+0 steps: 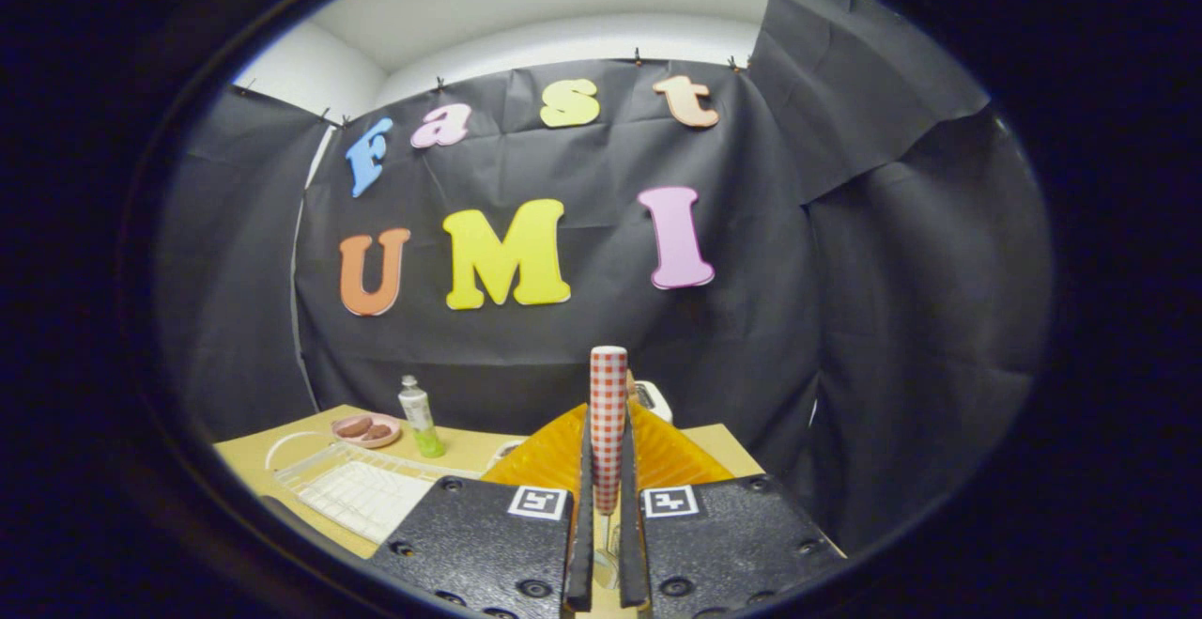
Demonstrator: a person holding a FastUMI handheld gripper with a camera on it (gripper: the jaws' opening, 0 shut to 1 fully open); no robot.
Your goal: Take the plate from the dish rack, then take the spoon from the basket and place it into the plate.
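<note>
Between nearly closed gripper (607, 544) fingers: checkered spoon (608, 422) handle, clamped upright.

The spoon (608, 426) has a handle checked in red and white, standing upright between the black, grainy-textured fingers (498, 544), which press on it from both sides and carry small black-and-white square markers. Behind it the plate (554, 459) is translucent orange with fine ribbing. The table (460, 450) is pale tan. On it lies a clear, whitish dish rack (362, 492), a pink dish (366, 431) holding brown pieces, and a small bottle (419, 417) with a yellow-green base and white cap.
</note>
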